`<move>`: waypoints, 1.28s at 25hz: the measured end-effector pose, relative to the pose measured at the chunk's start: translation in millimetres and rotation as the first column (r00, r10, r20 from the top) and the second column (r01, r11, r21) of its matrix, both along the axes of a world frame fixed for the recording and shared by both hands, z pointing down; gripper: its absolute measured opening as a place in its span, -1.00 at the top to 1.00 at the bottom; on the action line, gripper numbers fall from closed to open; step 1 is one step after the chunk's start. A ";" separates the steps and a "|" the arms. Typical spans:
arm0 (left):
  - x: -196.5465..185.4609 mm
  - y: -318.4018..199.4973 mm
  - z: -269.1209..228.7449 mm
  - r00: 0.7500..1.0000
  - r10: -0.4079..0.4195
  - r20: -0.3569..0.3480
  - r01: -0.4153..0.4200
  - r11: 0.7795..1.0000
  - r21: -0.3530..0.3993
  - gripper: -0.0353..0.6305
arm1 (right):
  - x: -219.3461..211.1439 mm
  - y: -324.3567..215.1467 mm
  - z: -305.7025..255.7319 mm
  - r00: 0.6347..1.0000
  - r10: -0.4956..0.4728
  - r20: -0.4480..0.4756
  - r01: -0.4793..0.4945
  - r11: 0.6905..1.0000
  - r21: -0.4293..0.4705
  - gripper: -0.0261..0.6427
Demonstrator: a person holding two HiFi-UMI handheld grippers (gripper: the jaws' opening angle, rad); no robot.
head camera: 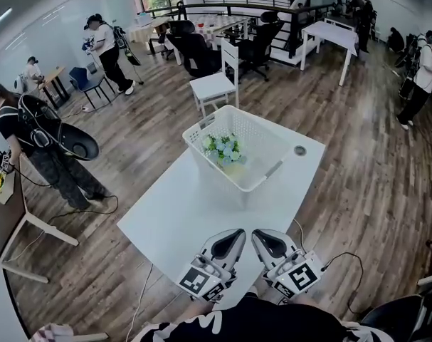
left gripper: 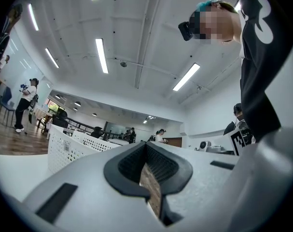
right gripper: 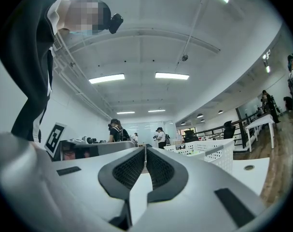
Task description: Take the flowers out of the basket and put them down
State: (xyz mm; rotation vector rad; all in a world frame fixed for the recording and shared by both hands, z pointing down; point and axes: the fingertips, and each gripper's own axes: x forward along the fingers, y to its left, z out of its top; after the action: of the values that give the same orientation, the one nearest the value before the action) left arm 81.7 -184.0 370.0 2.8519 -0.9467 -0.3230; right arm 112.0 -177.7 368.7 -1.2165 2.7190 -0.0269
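Flowers (head camera: 223, 148) lie in basket (head camera: 196, 132) at 12 o'clock on table (head camera: 174, 219); left gripper (head camera: 239, 233) and right gripper (head camera: 257, 234) at 6 o'clock, jaws closed, empty.

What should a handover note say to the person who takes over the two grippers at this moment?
Left gripper: jaws shut, empty, by the near edge of the table.
Right gripper: jaws shut, empty, close beside the left one.
Flowers: lying inside the white basket, which stands on the far part of the table.
Done: nothing yet; no gripper has reached the basket.
Left: reach in, lift the flowers out, put them down.
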 end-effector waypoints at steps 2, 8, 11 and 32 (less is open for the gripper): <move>5.9 0.8 -0.3 1.000 -0.007 0.006 0.007 1.000 0.002 0.88 | 5.9 -0.5 1.0 1.000 -0.004 0.005 0.004 1.000 -0.005 0.84; 11.2 -10.4 5.0 0.999 -0.034 0.012 0.034 0.999 0.000 0.88 | 10.7 -14.7 14.9 0.999 -0.028 0.021 0.029 0.999 -0.037 0.84; 2.1 -20.5 2.4 0.999 -0.048 0.016 0.048 0.999 0.007 0.88 | 0.5 -25.5 12.8 0.999 -0.037 0.023 0.038 0.999 -0.035 0.84; -48.8 -82.3 7.8 0.998 -0.059 0.012 0.059 0.998 -0.031 0.88 | 0.3 -146.2 -56.4 0.995 0.015 -0.097 -0.011 0.999 0.035 0.84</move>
State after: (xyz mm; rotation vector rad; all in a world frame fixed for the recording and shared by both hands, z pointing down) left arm 32.9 -266.3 377.8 2.8050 -1.0309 -0.2953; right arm 112.3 -323.9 312.3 -1.2576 2.7813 0.0827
